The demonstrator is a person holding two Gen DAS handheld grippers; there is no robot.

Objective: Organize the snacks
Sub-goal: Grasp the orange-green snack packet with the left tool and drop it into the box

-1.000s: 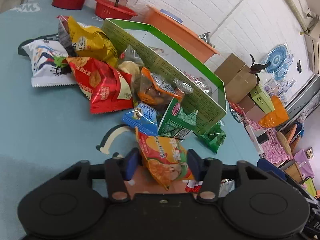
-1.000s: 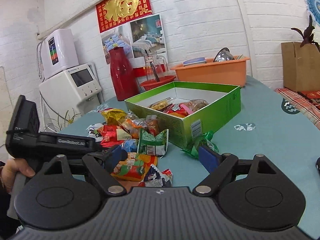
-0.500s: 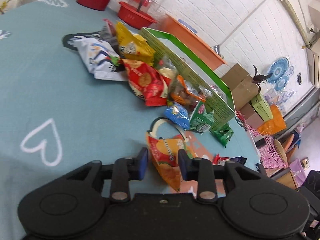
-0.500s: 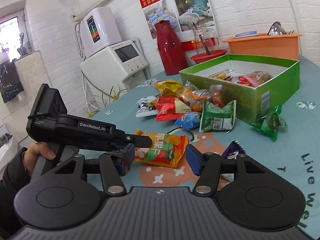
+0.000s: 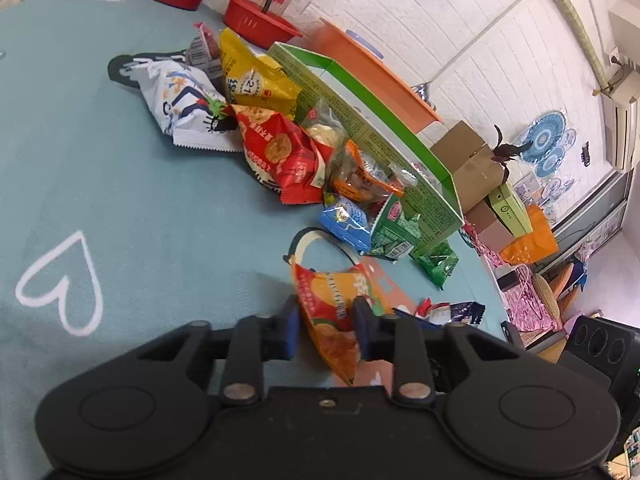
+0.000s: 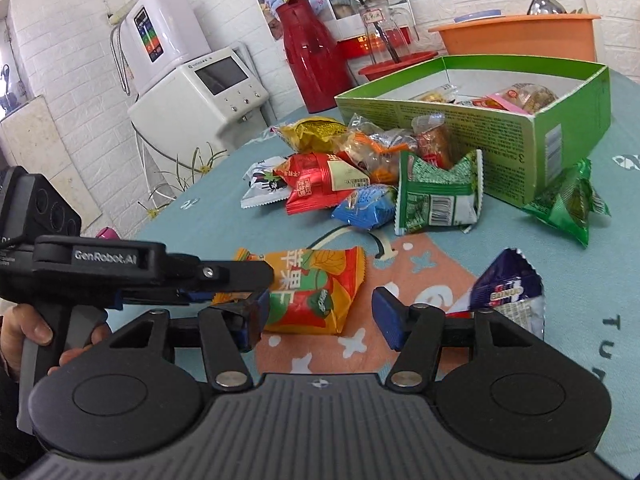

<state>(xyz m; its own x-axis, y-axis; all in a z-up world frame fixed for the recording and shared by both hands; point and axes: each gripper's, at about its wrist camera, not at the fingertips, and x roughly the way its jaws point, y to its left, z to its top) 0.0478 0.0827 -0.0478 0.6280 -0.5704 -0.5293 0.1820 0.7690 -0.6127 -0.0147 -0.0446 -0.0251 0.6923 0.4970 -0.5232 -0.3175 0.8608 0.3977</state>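
Snacks: orange packet (image 6: pixel 316 292) flat on teal tablecloth (image 5: pixel 100 184), between closing jaws of left gripper (image 5: pixel 326 326), pads pressing its edges. Left of right gripper (image 6: pixel 318 318): hand (image 6: pixel 38 330) on left tool's handle, white appliances (image 6: pixel 188 68) by brick wall. Right gripper's jaws closing, packet's near end between them, untouched. Ahead: packet heap (image 6: pixel 360 168) against green box (image 6: pixel 500 132). Right: purple packet (image 6: pixel 508 288); orange basin (image 6: pixel 520 36) behind box.
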